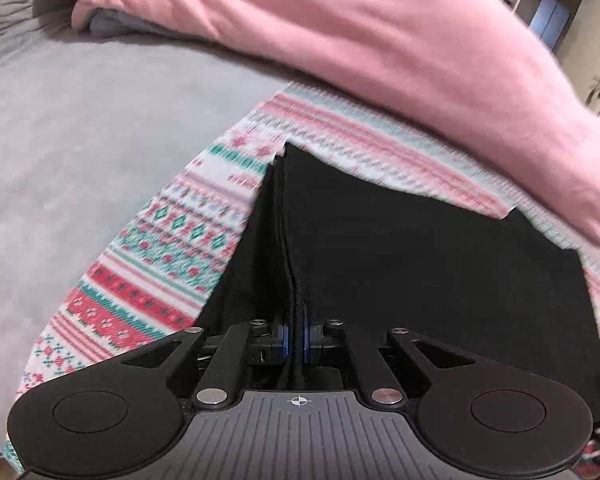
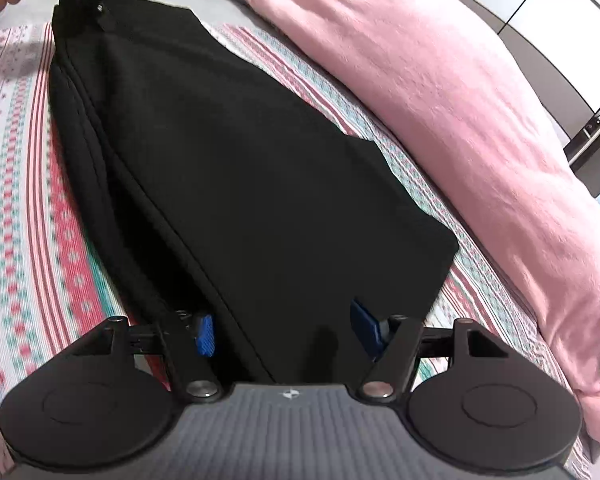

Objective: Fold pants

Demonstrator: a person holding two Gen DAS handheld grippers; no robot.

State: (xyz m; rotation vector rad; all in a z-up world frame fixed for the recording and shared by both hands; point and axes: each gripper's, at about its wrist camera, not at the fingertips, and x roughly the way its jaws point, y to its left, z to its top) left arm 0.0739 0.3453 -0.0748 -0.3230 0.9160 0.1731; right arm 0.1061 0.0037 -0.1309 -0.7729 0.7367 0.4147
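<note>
Black pants [image 2: 240,152] on a patterned blanket [image 2: 24,200] over a grey bed [image 1: 80,128].
Pink duvet [image 2: 440,88] (bunched) toward 2 o'clock; left hand-held gripper [image 1: 296,336] clamps the pants' edge, right hand-held gripper [image 2: 288,330] spread apart above them.

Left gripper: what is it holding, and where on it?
The left gripper is shut on the black pants, pinching a folded edge; the right gripper is open, holding nothing.
</note>
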